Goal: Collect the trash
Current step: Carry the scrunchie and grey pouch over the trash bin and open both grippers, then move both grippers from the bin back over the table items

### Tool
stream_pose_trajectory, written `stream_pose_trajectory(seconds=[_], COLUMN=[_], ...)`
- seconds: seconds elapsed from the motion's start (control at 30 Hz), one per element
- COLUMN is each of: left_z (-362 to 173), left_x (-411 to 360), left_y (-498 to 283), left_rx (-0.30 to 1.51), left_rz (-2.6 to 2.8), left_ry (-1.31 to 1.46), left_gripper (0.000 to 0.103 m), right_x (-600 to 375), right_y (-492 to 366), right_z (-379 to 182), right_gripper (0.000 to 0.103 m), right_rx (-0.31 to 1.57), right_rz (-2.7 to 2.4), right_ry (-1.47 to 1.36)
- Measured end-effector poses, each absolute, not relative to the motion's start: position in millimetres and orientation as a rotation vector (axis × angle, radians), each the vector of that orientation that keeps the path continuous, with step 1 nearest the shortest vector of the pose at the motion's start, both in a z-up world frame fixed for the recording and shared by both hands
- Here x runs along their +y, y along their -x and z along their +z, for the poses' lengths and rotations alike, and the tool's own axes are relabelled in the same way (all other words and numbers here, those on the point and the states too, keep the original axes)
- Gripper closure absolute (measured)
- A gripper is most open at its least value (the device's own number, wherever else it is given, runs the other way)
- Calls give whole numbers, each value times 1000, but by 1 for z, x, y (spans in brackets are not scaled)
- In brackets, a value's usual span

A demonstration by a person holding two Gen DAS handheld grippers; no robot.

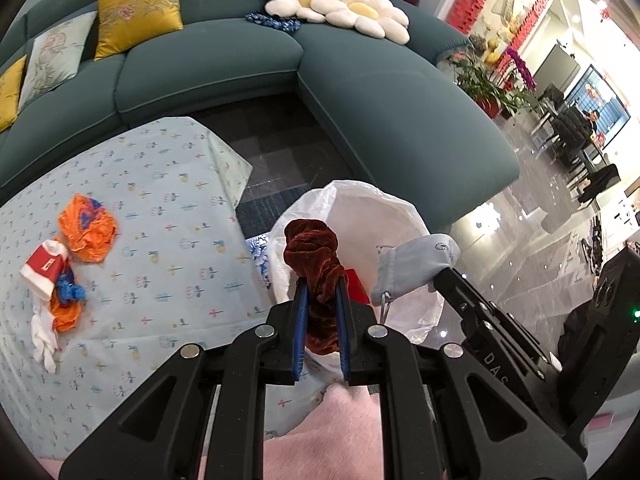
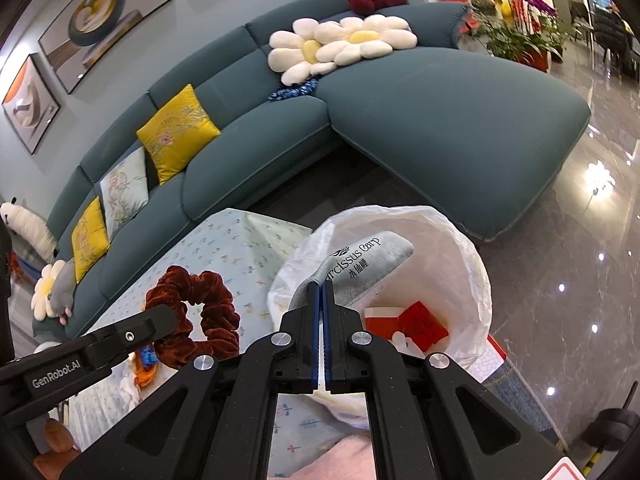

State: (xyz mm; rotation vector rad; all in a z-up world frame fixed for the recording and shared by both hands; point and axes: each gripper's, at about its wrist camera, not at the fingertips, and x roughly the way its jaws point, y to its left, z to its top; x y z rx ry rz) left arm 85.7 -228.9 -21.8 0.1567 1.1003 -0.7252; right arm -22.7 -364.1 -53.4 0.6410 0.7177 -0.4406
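Observation:
My left gripper (image 1: pixel 322 280) is shut on a dark red velvet scrunchie (image 1: pixel 314 252) and holds it at the near rim of the white trash bag (image 1: pixel 400 208). The scrunchie also shows in the right wrist view (image 2: pixel 196 312). My right gripper (image 2: pixel 322 286) is shut on a grey drawstring pouch (image 2: pixel 368 268) and holds it over the bag's opening (image 2: pixel 460 264). The pouch shows in the left wrist view (image 1: pixel 416 264) too. Red and white packaging (image 2: pixel 412 324) lies inside the bag. Orange wrappers (image 1: pixel 88 232), a red and white wrapper (image 1: pixel 44 268) and white tissue (image 1: pixel 44 336) lie on the table's left.
The table carries a pale blue patterned cloth (image 1: pixel 160 184). A teal corner sofa (image 1: pixel 360 92) with yellow cushions (image 1: pixel 140 8) and flower pillows (image 1: pixel 336 4) stands behind. Glossy floor (image 2: pixel 580 260) lies to the right. A pink fluffy fabric (image 1: pixel 320 432) is at the near edge.

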Motion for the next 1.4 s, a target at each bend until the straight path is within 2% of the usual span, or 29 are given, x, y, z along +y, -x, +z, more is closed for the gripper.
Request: stream_pose_trajectory(seconds=[0.23,0.33,0.37,0.4,0.43,0.5,0.53,0.57,0.8,1.1,1.23,1.4], left_z=[-38,-41,-41,-41,-40,-36,-34,-34,-31,-23,-20,-19], left_x=[-251,-258,-259,-259,-260,-258,-255,-253,-220,-144,-110,-71], left_y=[-93,-97,-98,-98,-99,-99,-99,-100,-104,-117,-127,-136], left_rx=[1145,1161,1163,1163,1160,1137,1126,1125,1105,1081,1080,1076], left_rz=[-741,-754,-757,-764,-762,-742,-728,-722,-657,-548,-500,-444], left_ry=[-162,-146,-136,-125,-121,-117,-119,-119,-117,-56,-10,25], left_gripper=[88,88,85,77,64,52,51,50,50,50,50,50], right_x=[-379,-379,-379,-379,-379,-379,-378,-377,-356,-303,-282,-248], right_y=[17,13,13,13,13,15,17,17,11,-6,-12,-26], right_z=[-73,-76,-76,-75,-74,-70,-69,-67,-61,-45,-37,-29], right_gripper=[101,97,95,94,88,71,59,56,56,54,49,48], right_rx=[748,761,763,761,760,747,737,731,756,769,764,772], right_rz=[-458,-464,-474,-488,-494,-512,-521,-525,-498,-419,-389,-345], right_ry=[-657,-654,-652,-648,-645,-636,-632,-625,-596,-539,-523,-475])
